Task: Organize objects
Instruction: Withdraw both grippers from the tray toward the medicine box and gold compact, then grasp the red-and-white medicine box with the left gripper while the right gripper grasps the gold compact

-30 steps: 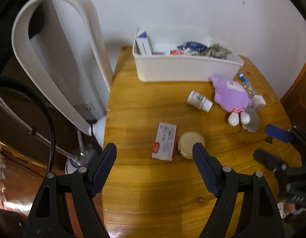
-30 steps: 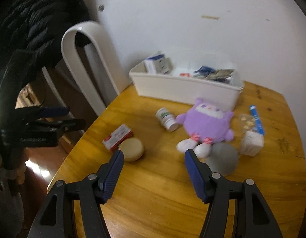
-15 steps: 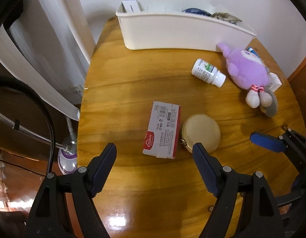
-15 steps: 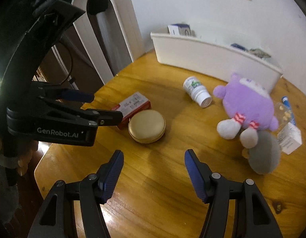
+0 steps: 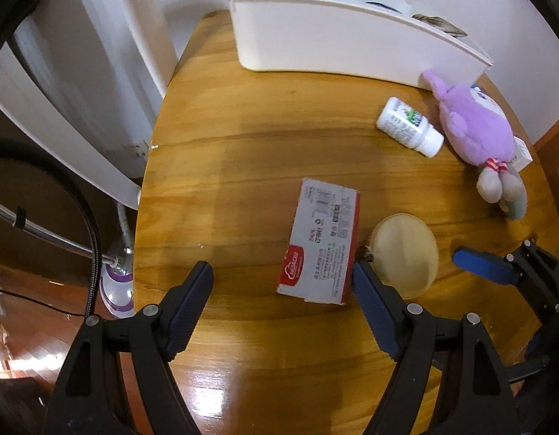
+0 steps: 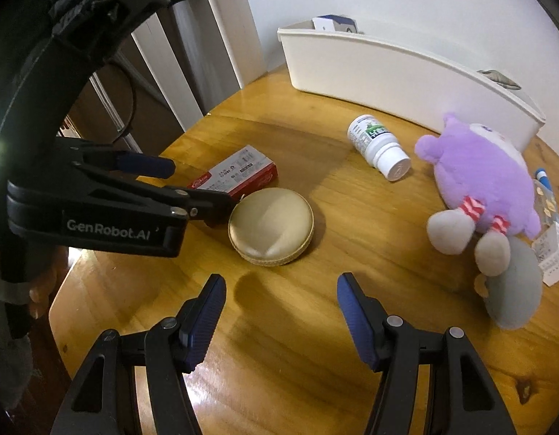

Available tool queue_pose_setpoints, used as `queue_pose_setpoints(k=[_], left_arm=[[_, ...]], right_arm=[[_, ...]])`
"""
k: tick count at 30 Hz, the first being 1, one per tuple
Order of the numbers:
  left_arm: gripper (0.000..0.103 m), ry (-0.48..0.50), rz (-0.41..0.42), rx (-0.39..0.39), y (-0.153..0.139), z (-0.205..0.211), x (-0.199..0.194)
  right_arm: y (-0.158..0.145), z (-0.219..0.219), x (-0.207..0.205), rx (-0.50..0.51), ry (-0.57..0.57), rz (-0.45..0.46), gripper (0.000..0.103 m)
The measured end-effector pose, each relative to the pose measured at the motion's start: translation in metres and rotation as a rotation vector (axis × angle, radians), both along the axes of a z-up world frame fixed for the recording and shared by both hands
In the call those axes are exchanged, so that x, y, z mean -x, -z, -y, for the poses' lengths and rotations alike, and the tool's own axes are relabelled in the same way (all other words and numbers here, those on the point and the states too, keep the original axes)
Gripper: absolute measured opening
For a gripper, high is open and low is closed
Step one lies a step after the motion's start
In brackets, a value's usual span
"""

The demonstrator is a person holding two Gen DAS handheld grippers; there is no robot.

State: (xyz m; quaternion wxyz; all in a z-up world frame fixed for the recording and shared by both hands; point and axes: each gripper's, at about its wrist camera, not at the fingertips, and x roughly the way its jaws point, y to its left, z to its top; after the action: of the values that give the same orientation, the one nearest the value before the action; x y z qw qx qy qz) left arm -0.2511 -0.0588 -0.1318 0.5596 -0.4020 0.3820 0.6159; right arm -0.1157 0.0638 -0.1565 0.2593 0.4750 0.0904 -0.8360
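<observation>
I have both grippers low over the table (image 5: 243,145), and neither has hold of anything. The left gripper (image 5: 281,282) stands wide open with the box (image 5: 321,243) partly in the gap, closer to its right pad; no pad is touching it that I can see. The right gripper (image 6: 279,299) is about half open, empty, just short of the tin (image 6: 271,231).

The box lies flat in the middle of the table, with the tin just to its right, close enough that I cannot tell whether they touch. It looks like thin card: light, stiff enough along its edges, but likely to dent if I squeeze the broad faces hard. I would take it across the two long sides, near the middle, with a light grip. The tin crowds its right side, so that pad has little room to slip in.

The tin is a low round case with a smooth domed lid, which I judge rigid and a bit slippery. The rim is the only good hold, pads on opposite sides at full width.

Farther right, the bottle (image 6: 379,146) lies on its side and would roll if nudged. The plush (image 6: 478,177) is soft and forgiving anywhere. The bin (image 5: 351,36) sits at the far edge, already holding a few items.
</observation>
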Motion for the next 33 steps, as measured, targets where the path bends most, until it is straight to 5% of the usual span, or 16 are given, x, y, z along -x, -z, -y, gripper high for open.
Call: queue_pose_setpoints(k=[12, 20, 33], left_arm=[[0.08, 0.019, -0.002, -0.03, 0.001, -0.014, 0.001], [0.043, 0.079, -0.05, -0.071, -0.003, -0.012, -0.018], [0.042, 0.105, -0.042, -0.102, -0.017, 0.011, -0.038]], right_arm=[[0.003, 0.024, 0.017, -0.072, -0.02, -0.069, 0.065], [0.002, 0.024, 0.018, -0.061, -0.03, -0.092, 0.055], [-0.014, 0.002, 0.003, 0.002, -0.002, -0.061, 0.055]])
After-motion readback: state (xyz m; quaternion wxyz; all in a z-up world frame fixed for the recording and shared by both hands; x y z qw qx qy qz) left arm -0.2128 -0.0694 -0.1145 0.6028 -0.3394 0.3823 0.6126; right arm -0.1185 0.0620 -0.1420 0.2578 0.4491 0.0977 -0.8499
